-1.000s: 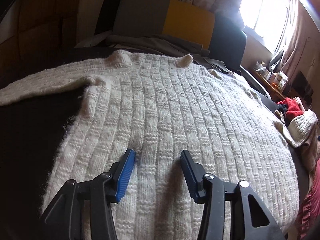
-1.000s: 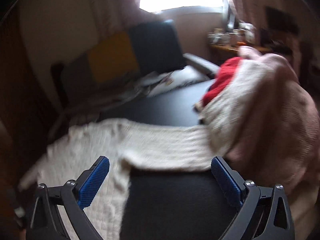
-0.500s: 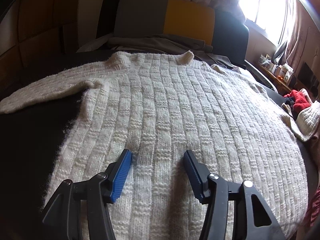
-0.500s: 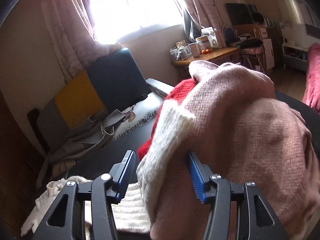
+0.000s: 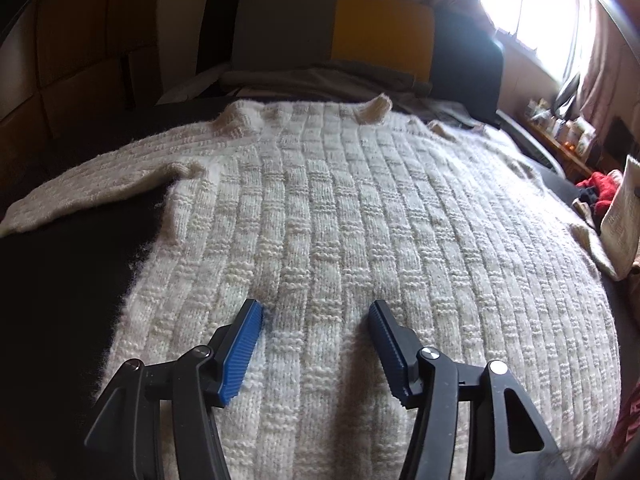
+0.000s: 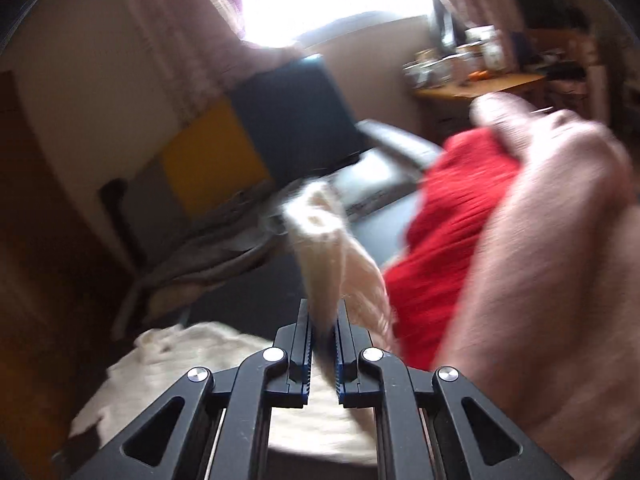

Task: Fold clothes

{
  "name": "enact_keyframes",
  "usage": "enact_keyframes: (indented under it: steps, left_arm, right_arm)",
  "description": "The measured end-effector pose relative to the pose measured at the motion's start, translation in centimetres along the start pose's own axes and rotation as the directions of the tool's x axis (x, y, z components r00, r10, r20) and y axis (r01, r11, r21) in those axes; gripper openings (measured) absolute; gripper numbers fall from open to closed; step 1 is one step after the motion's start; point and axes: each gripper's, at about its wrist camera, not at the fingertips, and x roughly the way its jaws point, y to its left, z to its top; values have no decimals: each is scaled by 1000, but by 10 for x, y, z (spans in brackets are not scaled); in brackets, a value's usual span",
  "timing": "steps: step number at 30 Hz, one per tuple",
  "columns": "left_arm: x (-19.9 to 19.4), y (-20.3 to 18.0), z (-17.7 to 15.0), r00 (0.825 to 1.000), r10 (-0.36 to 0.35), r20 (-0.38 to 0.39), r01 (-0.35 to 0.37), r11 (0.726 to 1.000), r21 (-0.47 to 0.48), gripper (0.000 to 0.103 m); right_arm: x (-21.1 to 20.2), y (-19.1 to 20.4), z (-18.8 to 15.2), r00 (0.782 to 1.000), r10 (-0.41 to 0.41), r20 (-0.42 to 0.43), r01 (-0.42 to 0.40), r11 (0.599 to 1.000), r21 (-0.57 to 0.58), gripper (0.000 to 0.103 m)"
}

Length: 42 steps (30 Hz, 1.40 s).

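right tool (image 6: 323, 344): cream sleeve (image 6: 324, 240) is being gripped mid-frame | left tool (image 5: 316, 344): jaws are being held apart over cream sweater (image 5: 360, 220) | sweater is lying spread flat, frame centre | progress: folds are not being shown, remaining

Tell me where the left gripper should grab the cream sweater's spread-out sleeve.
Grip the sleeve near its cuff end, at far left. It lies flat on the dark surface, angled away from the sweater body, so bring the open left gripper in from the left and pinch across the thin edge.
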Motion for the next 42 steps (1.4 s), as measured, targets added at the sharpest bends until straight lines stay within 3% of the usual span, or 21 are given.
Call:
enact_keyframes:
  steps: [3,5,6,9,12,15,16,17,20,22,26,31,32,33,34,36,42]
  left_arm:
    - [-5,-11,18,989,-143,-34,142,989,-43,57]
    - [-7,-31,32,967,-250,-46,249,968,-38,57]
    - [-7,-44,40,947,-315,-62,314,949,-31,57]
    - [6,-90,60,859,-494,-133,490,869,-65,57]
    - [28,-139,78,747,-627,-220,614,778,-134,57]
    - [48,-189,95,638,-718,-279,694,693,-196,57]
    - [54,-204,101,603,-741,-296,714,667,-215,57]
    - [62,-219,106,564,-763,-315,732,639,-236,57]
    - [90,-249,116,515,-781,-354,723,618,-310,57]
    - [102,-260,117,531,-762,-369,695,642,-325,57]
    - [115,-276,107,516,-743,-425,670,660,-339,57]
    - [116,-296,100,522,-721,-456,657,681,-324,50]
    - [116,-302,99,531,-707,-468,650,694,-311,45]
    - [117,-308,99,539,-693,-479,642,706,-298,31]
    - [117,-314,98,548,-678,-490,634,718,-285,24]
    - [117,-320,99,581,-650,-489,617,744,-257,7]
    - [87,-320,129,696,-606,-385,626,775,-88,6]
  right_arm:
    - [24,17,-27,998,25,-61,-25,1000,-3,10]
    - [40,28,-45,994,42,-101,-42,999,-4,10]
    - [49,33,-54,991,50,-122,-51,999,-4,10]
    - [73,49,-81,981,73,-182,-75,997,-5,13]
    - [81,49,-96,975,71,-212,-83,996,-46,20]
    - [62,55,-103,980,80,-183,-99,990,-97,48]
    - [54,56,-104,981,84,-174,-105,988,-117,64]
    - [46,57,-106,983,87,-164,-110,984,-138,72]
    - [30,58,-116,985,71,-154,-102,974,-202,75]
    - [30,54,-126,985,58,-165,-93,972,-214,75]
    - [29,35,-143,981,102,-163,-125,983,-134,75]
    - [26,16,-140,967,214,-140,-218,976,-13,79]
    - [26,17,-140,966,216,-141,-221,975,-16,80]
    - [26,18,-140,966,218,-141,-223,975,-18,80]
    - [26,19,-140,965,221,-141,-226,974,-20,82]
    - [25,20,-140,963,228,-141,-233,972,-21,83]
    - [24,21,-141,957,253,-143,-258,966,-18,88]
